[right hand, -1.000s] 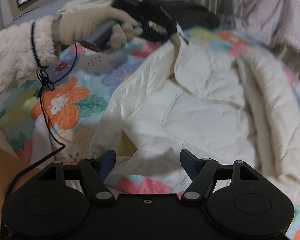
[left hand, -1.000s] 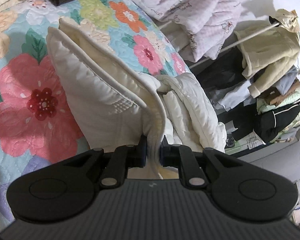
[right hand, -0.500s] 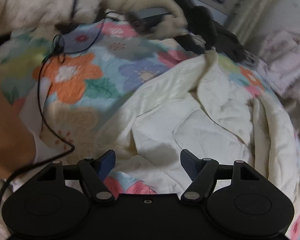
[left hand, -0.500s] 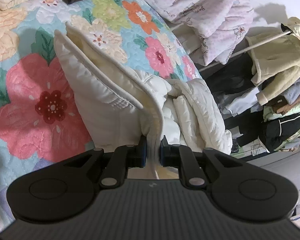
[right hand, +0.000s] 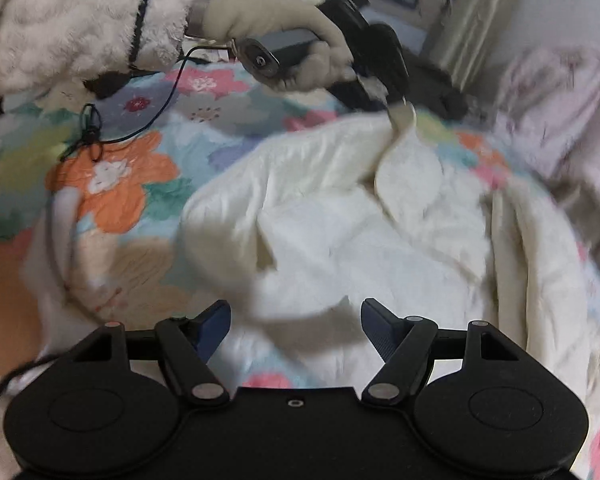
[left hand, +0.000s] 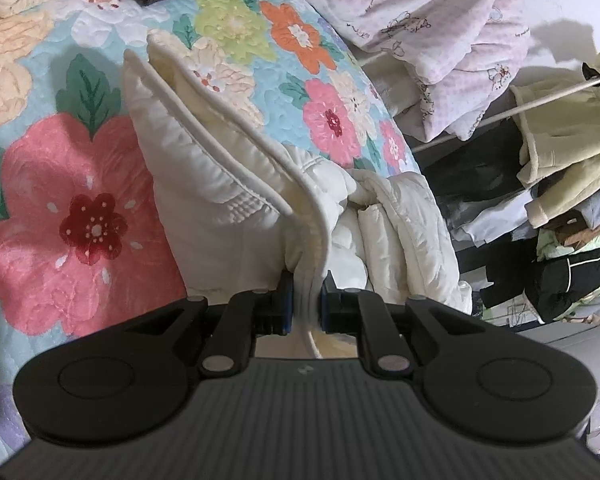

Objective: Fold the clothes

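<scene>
Pinching a piped edge of the cream quilted jacket (left hand: 228, 184), the left gripper (left hand: 305, 300) had its jaws pressed nearly together on the fabric at the lower middle of the left wrist view, with the hem running up and away toward the upper left. The jacket lay on the floral quilt (left hand: 60, 208), its bulk bunched toward the right of that frame, beside the bed's edge. A pile of pink-printed bedding (left hand: 428, 40) sat in the upper right, and a rack of clothes (left hand: 560, 184) stood beyond the bed.

In the right wrist view the right gripper (right hand: 296, 320) hung spread wide at the bottom of the frame, nothing between its fingers, just over the near edge of the jacket (right hand: 340, 216). At upper centre a gloved hand (right hand: 268, 40) in a fluffy sleeve (right hand: 72, 32) held the other gripper, which lifted a peak of cloth.

The jacket looked soft, puffy and light, and I judged it would sag and slump wherever it was not supported. Its smooth shell seemed likely to slip from a shallow bite. The corded hem looked the firmest place to grip, so the free gripper would do best taking the near edge or corner, well in past the piping.
</scene>
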